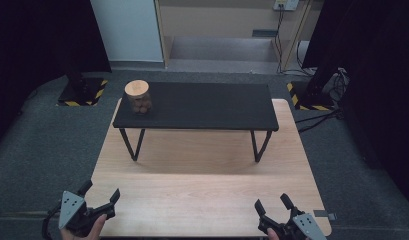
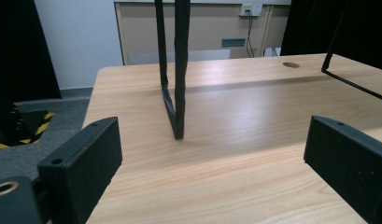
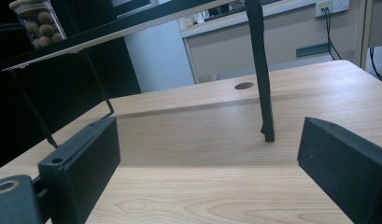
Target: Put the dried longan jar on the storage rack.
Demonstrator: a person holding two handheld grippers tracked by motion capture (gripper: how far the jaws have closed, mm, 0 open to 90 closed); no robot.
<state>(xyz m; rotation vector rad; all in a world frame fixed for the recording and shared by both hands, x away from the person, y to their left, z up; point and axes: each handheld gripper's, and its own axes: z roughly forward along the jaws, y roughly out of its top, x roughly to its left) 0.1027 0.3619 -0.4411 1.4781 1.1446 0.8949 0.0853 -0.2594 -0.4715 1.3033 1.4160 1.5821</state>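
Note:
A clear jar (image 1: pixel 138 98) with a round wooden lid holds brown balls. It stands upright on the left end of a low black shelf (image 1: pixel 207 105), which sits on the wooden table (image 1: pixel 202 200). My left gripper (image 1: pixel 100 190) hovers at the table's near left corner, open, with nothing between its fingers. Near the front right corner my right gripper (image 1: pixel 271 201) is open and holds nothing. In the left gripper view the left gripper (image 2: pixel 212 135) faces a shelf leg (image 2: pixel 178 93). In the right gripper view the right gripper (image 3: pixel 209 135) looks up at the jar (image 3: pixel 38 21), far off.
The shelf stands on thin black wire legs (image 1: pixel 133 145) (image 1: pixel 259 146), with a gap beneath it. A cable hole (image 3: pixel 244 86) is cut in the tabletop behind the shelf. Grey carpet surrounds the table, and dark stands with yellow-striped bases (image 1: pixel 84 92) are at the back.

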